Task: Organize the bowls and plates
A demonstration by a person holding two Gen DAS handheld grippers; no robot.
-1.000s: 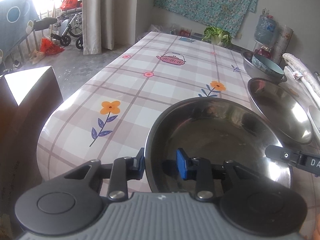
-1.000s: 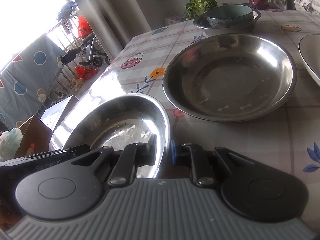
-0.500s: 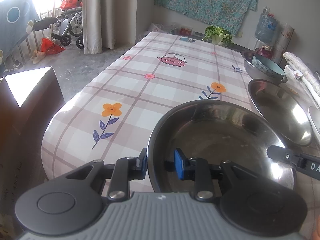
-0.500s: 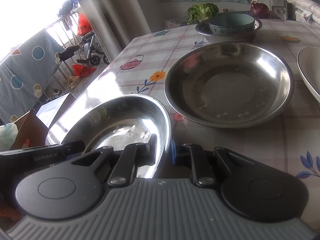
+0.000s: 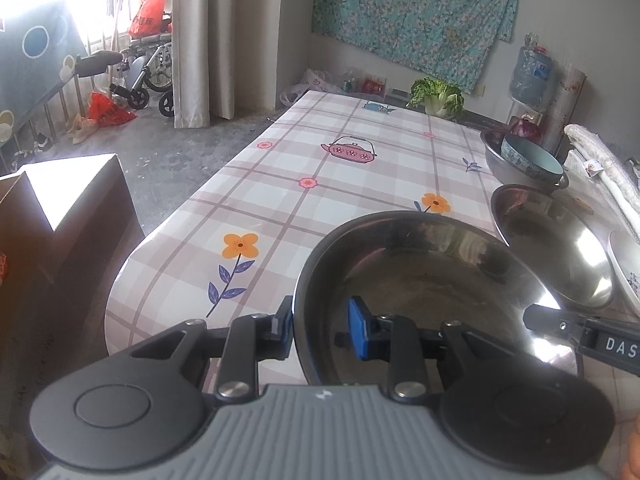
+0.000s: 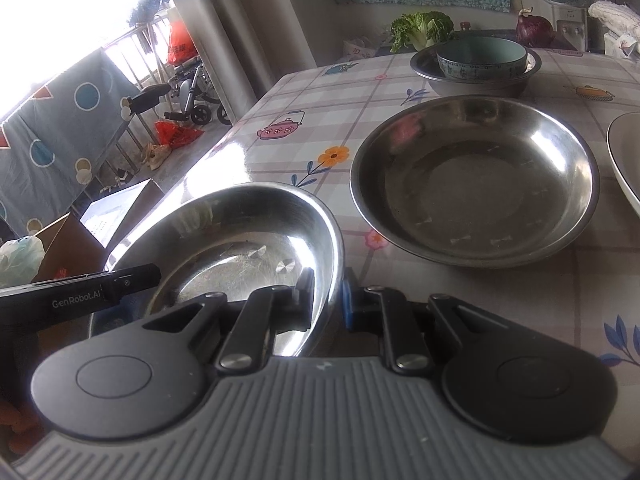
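Both grippers hold one steel bowl (image 5: 424,280) above the table. My left gripper (image 5: 320,326) is shut on its left rim, one finger outside, the blue pad inside. My right gripper (image 6: 326,300) is shut on the bowl's right rim (image 6: 240,240). A larger steel plate (image 6: 476,180) lies on the table just beyond; it also shows in the left wrist view (image 5: 556,244). A teal bowl (image 6: 480,58) sits inside a steel basin (image 6: 476,82) farther back. A white plate's edge (image 6: 624,160) shows at the right.
The table (image 5: 320,184) has a checked flowered cloth. A cabbage (image 5: 438,96) and a red onion (image 6: 534,30) lie at the far end. A brown cardboard box (image 5: 60,232) stands on the floor at the left, a wheelchair (image 5: 148,76) beyond it.
The steel bowl, held by both grippers, has risen a little and shifted slightly toward the larger steel plate. Both grips are unchanged.
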